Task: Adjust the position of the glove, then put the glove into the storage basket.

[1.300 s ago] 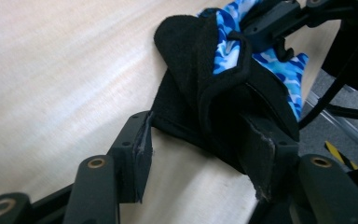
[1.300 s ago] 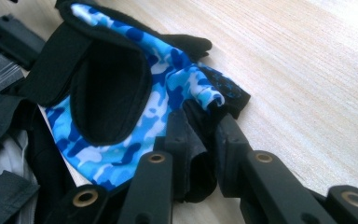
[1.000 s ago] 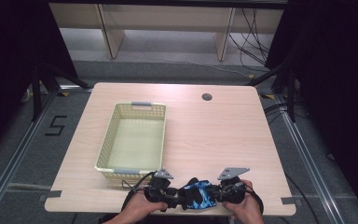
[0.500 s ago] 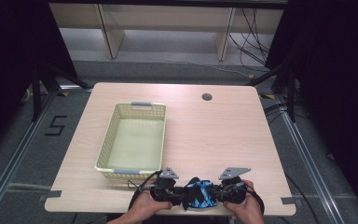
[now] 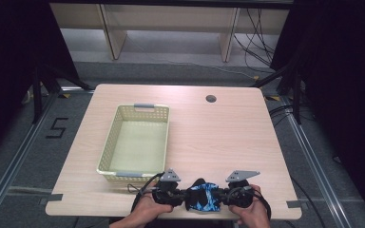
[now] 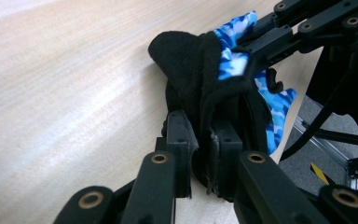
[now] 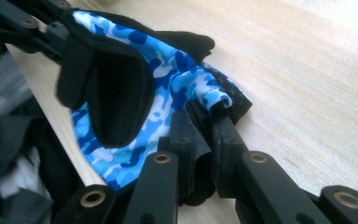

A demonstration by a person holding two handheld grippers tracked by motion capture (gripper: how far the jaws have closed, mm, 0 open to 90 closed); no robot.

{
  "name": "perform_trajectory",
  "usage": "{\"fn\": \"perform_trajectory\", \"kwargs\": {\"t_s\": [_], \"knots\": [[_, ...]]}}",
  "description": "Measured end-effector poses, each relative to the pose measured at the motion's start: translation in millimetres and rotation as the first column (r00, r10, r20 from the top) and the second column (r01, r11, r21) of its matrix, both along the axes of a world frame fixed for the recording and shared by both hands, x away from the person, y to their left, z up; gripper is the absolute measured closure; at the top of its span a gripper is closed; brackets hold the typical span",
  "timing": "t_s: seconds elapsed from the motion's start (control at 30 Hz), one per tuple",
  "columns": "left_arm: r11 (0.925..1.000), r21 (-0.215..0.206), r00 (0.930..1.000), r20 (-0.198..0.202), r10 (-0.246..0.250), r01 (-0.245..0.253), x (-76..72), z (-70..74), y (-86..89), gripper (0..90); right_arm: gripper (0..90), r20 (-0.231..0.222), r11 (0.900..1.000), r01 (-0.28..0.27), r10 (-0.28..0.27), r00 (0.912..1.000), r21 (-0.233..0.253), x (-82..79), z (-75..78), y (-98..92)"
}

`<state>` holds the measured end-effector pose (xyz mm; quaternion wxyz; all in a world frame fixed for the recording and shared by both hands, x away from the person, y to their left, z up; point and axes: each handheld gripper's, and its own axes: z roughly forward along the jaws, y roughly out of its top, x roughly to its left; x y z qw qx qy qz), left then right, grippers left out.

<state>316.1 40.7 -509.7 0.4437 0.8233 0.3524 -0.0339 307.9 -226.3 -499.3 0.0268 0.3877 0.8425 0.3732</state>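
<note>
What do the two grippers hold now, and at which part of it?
Both hold one black and blue camouflage cloth. The left gripper pinches its black edge, the right gripper its opposite, blue-patterned edge.

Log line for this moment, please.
left gripper: shut on glove | right gripper: shut on glove | basket: empty

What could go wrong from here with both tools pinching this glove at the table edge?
The blue camo glove hangs partly past the table edge; if either tool slips, it may fall. The left tool and right tool grip only thin fabric edges. The basket rim could snag the dangling cloth.
</note>
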Motion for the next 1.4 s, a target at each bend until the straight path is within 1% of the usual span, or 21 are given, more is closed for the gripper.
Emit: {"fn": "perform_trajectory", "kwargs": {"t_s": [0.07, 0.13, 0.3, 0.33, 0.4, 0.43, 0.53, 0.63, 0.7, 0.8, 0.83, 0.87, 0.97, 1.0, 1.03, 1.1, 1.2, 1.27, 1.3, 1.37, 1.4], "knots": [[0.9999, -0.015, 1.0, 0.005, -0.005, 0.005, 3.2, 3.8, 3.6, 81.5, 82.0, 0.009, 0.999, 0.011, -0.011, 0.9999, 0.035, -1.9, 4.1, -0.8], [0.9998, -0.019, 1.0, 0.007, -0.004, 0.004, 3.7, 5.9, 4.5, 81.5, 82.0, 0.026, 0.999, 0.005, -0.006, 0.9996, 0.04, -3.0, 6.4, -0.3], [0.9997, -0.024, 0.9998, 0.021, -0.008, 0.008, 4.0, 11.7, 9.0, 81.4, 81.9, 0.019, 0.997, 0.012, -0.013, 0.9997, 0.078, -6.1, 10.0, 0.0], [0.9997, -0.024, 0.9995, 0.031, -0.008, 0.009, 2.7, 14.4, 10.9, 81.3, 81.9, 0.04, 0.997, 0.012, -0.015, 0.9991, 0.078, -7.8, 11.9, 0.3], [0.9994, -0.033, 0.9994, 0.036, -0.006, 0.007, 1.6, 16.2, 12.2, 81.3, 81.9, 0.028, 0.996, 0.017, -0.019, 0.9994, 0.085, -9.0, 12.8, 1.2], [0.9991, -0.037, 0.999, 0.04, -0.02, 0.021, 0.5, 18.5, 14.8, 81.2, 81.9, 0.041, 0.994, 0.014, -0.018, 0.999, 0.109, -10.9, 14.5, 3.1], [0.9988, -0.041, 0.9976, 0.064, -0.024, 0.027, -2.6, 22.2, 18.8, 81.2, 81.9, 0.054, 0.994, 0.003, -0.009, 0.9985, 0.113, -13.7, 17.6, 5.8], [0.9991, -0.038, 0.998, 0.061, -0.016, 0.019, -4.4, 23.1, 21.7, 81.2, 81.9, 0.043, 0.994, 0.001, -0.006, 0.9991, 0.111, -15.0, 19.1, 8.1], [0.9989, -0.041, 0.9975, 0.067, -0.022, 0.025, -5.0, 23.9, 24.6, 81.2, 81.9, 0.059, 0.994, -0.005, -0.001, 0.9982, 0.112, -15.5, 19.5, 10.6], [0.9987, -0.043, 0.9974, 0.067, -0.025, 0.028, -5.7, 25.2, 28.0, 81.1, 81.9, 0.026, 0.993, 0.014, -0.017, 0.9995, 0.12, -19.3, 21.8, 14.1], [0.9986, -0.047, 0.9976, 0.066, -0.02, 0.024, -6.4, 25.9, 28.3, 81.1, 81.9, 0.038, 0.993, -0.006, 0.001, 0.9993, 0.121, -18.5, 22.7, 14.1], [0.9977, -0.05, 0.9932, 0.109, -0.041, 0.047, -3.5, 25.9, 29.3, 81.0, 81.9, 0.052, 0.993, -0.008, 0.002, 0.9986, 0.121, -18.9, 24.7, 14.7], [0.9962, -0.054, 0.9916, 0.114, -0.061, 0.068, -4.3, 30.3, 30.8, 80.7, 81.9, 0.068, 0.99, -0.018, 0.008, 0.9977, 0.137, -19.2, 25.4, 15.1], [0.997, -0.055, 0.9924, 0.113, -0.049, 0.056, -5.5, 31.3, 30.5, 80.7, 81.9, 0.068, 0.99, -0.018, 0.008, 0.9977, 0.137, -19.2, 25.4, 15.1], [0.9985, -0.046, 0.9959, 0.086, -0.026, 0.03, -9.6, 33.7, 30.9, 80.7, 81.8, 0.057, 0.992, 0.0, -0.007, 0.9983, 0.124, -21.4, 28.0, 15.6], [0.9989, -0.034, 0.9951, 0.095, -0.03, 0.033, -9.9, 34.6, 32.5, 80.7, 81.8, 0.091, 0.992, -0.023, 0.011, 0.9958, 0.124, -19.8, 28.8, 16.2], [0.9984, -0.044, 0.9951, 0.094, -0.031, 0.035, -11.2, 35.7, 35.7, 80.7, 81.8, 0.071, 0.992, -0.012, 0.003, 0.9975, 0.124, -22.7, 31.6, 19.1], [0.9981, -0.049, 0.9959, 0.084, -0.034, 0.038, -11.8, 37.2, 39.3, 80.7, 81.8, 0.097, 0.993, -0.029, 0.018, 0.9952, 0.114, -22.4, 32.7, 20.4], [0.9981, -0.053, 0.9955, 0.092, -0.026, 0.031, -12.4, 37.5, 40.1, 80.7, 81.8, 0.068, 0.991, -0.014, 0.005, 0.9977, 0.135, -24.7, 34.2, 23.6], [0.998, -0.057, 0.9954, 0.094, -0.021, 0.027, -13.5, 39.7, 43.6, 80.7, 81.8, 0.1, 0.992, -0.036, 0.024, 0.9947, 0.118, -22.7, 36.2, 24.5], [0.9983, -0.054, 0.9947, 0.101, -0.016, 0.021, -14.5, 40.4, 45.3, 80.7, 81.8, 0.079, 0.992, -0.042, 0.032, 0.9964, 0.123, -24.9, 39.3, 28.1]]}}
